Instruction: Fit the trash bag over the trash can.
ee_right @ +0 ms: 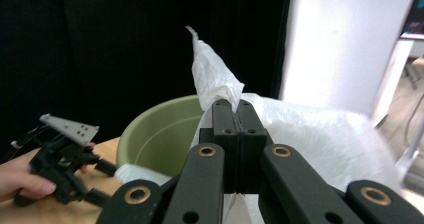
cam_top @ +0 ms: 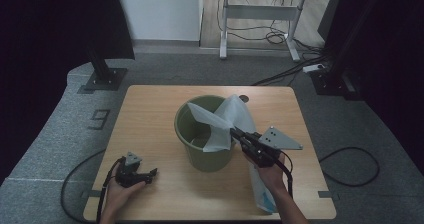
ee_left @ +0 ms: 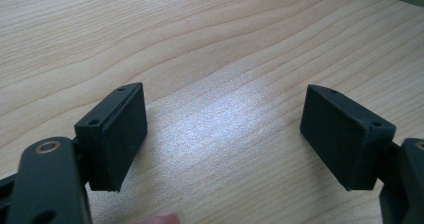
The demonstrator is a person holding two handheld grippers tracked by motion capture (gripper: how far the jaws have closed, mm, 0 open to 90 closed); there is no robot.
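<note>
- Wooden table: a pale, grained top with rounded corners, standing on grey carpet.
- Green bin: upright near the middle of the table, its mouth open.
- White plastic bag: draped over the bin's right rim, one part hanging inside, one peak rising above it.
- Right gripper: jaws pressed together on a fold of the bag at the bin's rim, as the right gripper view shows.
- Left gripper: resting low at the table's near left corner, well apart from the bin; jaws spread wide over bare wood.
- Room: dark curtains at both sides, a white wall behind, a second desk with loose cables beneath it.
</note>
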